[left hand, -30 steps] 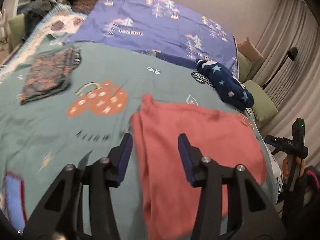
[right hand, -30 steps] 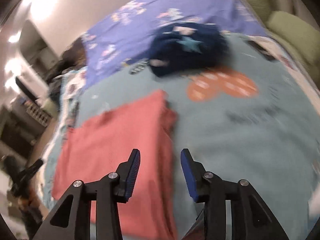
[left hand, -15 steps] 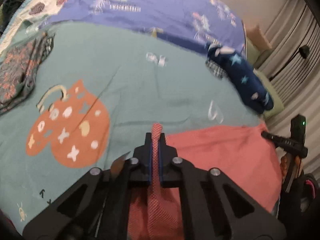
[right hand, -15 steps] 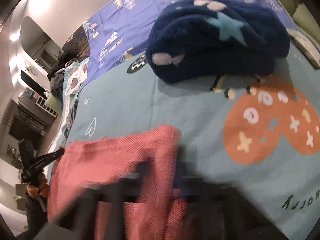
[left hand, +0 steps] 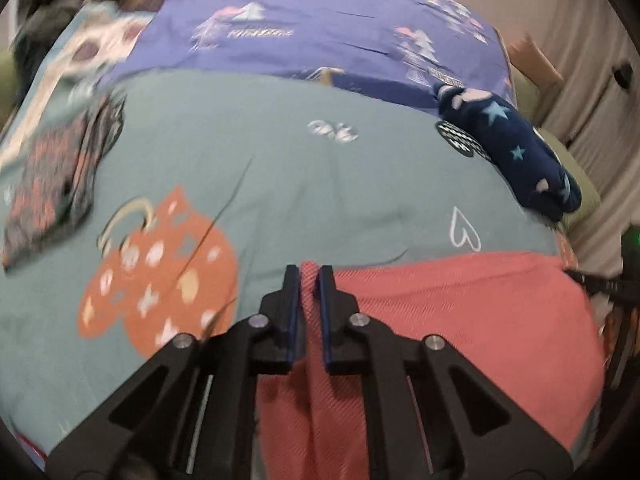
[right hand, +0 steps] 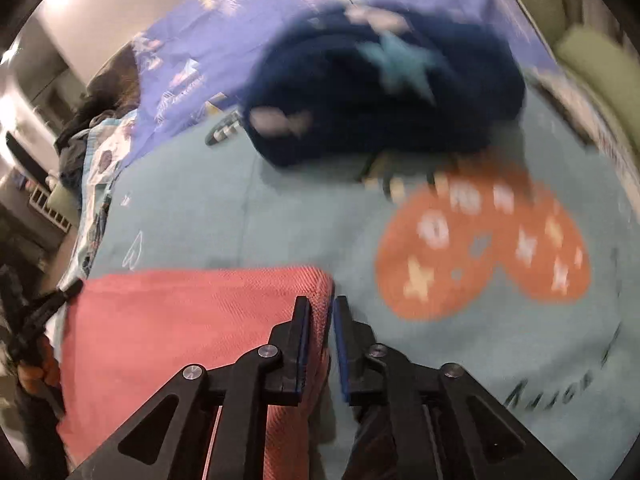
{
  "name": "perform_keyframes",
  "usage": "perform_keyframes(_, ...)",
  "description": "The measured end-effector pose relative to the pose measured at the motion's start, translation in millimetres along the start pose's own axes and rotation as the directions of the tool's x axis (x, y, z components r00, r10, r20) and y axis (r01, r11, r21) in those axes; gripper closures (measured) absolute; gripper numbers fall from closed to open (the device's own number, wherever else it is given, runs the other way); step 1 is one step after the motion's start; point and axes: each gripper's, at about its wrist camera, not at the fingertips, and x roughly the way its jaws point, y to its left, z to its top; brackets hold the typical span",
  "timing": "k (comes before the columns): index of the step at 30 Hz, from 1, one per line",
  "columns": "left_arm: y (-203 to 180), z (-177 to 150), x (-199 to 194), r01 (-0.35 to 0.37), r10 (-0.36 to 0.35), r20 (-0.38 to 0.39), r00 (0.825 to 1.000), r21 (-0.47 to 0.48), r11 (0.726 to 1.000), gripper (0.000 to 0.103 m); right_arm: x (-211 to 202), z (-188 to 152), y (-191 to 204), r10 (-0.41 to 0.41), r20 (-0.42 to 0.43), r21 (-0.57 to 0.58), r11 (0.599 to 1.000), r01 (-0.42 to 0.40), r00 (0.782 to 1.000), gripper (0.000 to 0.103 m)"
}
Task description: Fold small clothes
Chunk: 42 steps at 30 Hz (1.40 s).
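A salmon-red garment [left hand: 460,320] lies on the teal bedspread [left hand: 300,184]. My left gripper [left hand: 308,276] is shut on its far left corner; the cloth stands pinched between the blue pads. In the right wrist view the same garment [right hand: 180,320] spreads to the left, and my right gripper [right hand: 320,308] is shut on its far right corner. The cloth hangs down under both grippers.
A navy fleece item with stars [left hand: 516,156] lies at the right, close ahead in the right wrist view [right hand: 380,84]. A dark patterned garment [left hand: 56,184] lies at the left. A purple sheet [left hand: 320,24] covers the far side. Green cushions [right hand: 600,68] flank the bed.
Both grippers went from open above the red garment to shut on its far corners. Both views have since pulled back a little with the cloth held.
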Motion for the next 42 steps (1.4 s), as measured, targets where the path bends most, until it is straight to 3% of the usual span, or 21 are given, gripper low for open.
perform_keyframes(4,5.9,-11.8,-51.1,0.037,-0.034,0.075,0.997,-0.037,0.999,0.07,-43.6,-25.3,0.3,-0.002,0.05,-0.013,1.0,0.003,0.999,0.085)
perform_keyframes(9,-16.0,-57.1,-105.4,0.131,-0.134,0.081,0.988,0.046,0.99,0.065,-78.6,-72.6,28.2,0.084,0.044,-0.112,0.991,-0.079,0.995,0.084)
perform_keyframes(11,-21.8,-82.2,-108.5,0.083,-0.086,0.046,0.995,0.068,0.994,0.064,-76.8,-89.0,35.1,0.058,0.015,-0.132,0.99,-0.056,0.998,0.084)
perform_keyframes(14,-16.5,-119.1,-90.5,-0.034,0.039,-0.057,0.998,0.078,0.996,0.064,-59.6,-110.2,24.6,-0.088,-0.017,-0.125,0.988,0.086,0.996,0.085)
perform_keyframes(15,-11.0,-129.3,-90.9,-0.054,0.056,-0.037,0.998,0.069,0.996,0.06,-58.3,-113.0,16.9,-0.128,-0.01,-0.097,0.987,0.126,0.992,0.082)
perform_keyframes(16,-6.9,-133.5,-97.2,-0.051,0.051,-0.008,0.999,0.054,0.997,0.06,-61.7,-114.1,11.3,-0.12,-0.004,-0.069,0.99,0.12,0.993,0.082)
perform_keyframes(18,-2.7,-135.7,-106.7,-0.041,0.041,-0.025,0.999,0.01,0.999,0.061,-75.0,-113.7,6.9,-0.118,0.003,-0.022,0.993,0.118,0.993,0.082)
perform_keyframes(20,-3.6,-136.8,-120.6,-0.022,0.022,-0.001,1.0,0.004,1.0,0.061,-93.5,-115.5,14.0,-0.14,0.053,-0.035,0.989,0.142,0.989,0.081)
perform_keyframes(22,-6.9,-138.7,-129.7,0.007,-0.007,0.018,1.0,0.016,1.0,0.061,-106.6,-120.8,23.9,-0.102,0.087,-0.06,0.992,0.108,0.991,0.079)
perform_keyframes(25,-8.7,-146.8,-129.1,0.027,-0.027,0.009,1.0,0.017,1.0,0.061,-101.7,-132.6,35.2,-0.009,0.048,-0.091,0.996,0.013,0.999,0.077)
perform_keyframes(30,-10.5,-160.6,-123.5,0.01,-0.01,-0.02,1.0,0.013,1.0,0.067,-72.4,-149.4,26.4,-0.13,-0.046,-0.061,0.99,0.127,0.99,0.077)
perform_keyframes(34,-9.0,-166.1,-130.8,0.02,-0.02,-0.008,1.0,0.007,1.0,0.067,-90.0,-148.8,33.3,-0.131,-0.009,-0.049,0.99,0.131,0.991,0.077)
perform_keyframes(37,-7.4,-167.8,-133.5,0.026,-0.026,0.001,1.0,0.012,1.0,0.067,-106.1,-150.2,53.1,-0.146,0.028,-0.097,0.984,0.148,0.989,0.077)
perform_keyframes(42,-1.1,-172.6,-139.6,0.031,-0.032,0.02,0.999,0.017,0.999,0.067,-113.0,-150.6,97.4,-0.097,0.06,-0.209,0.972,0.107,0.993,0.073)
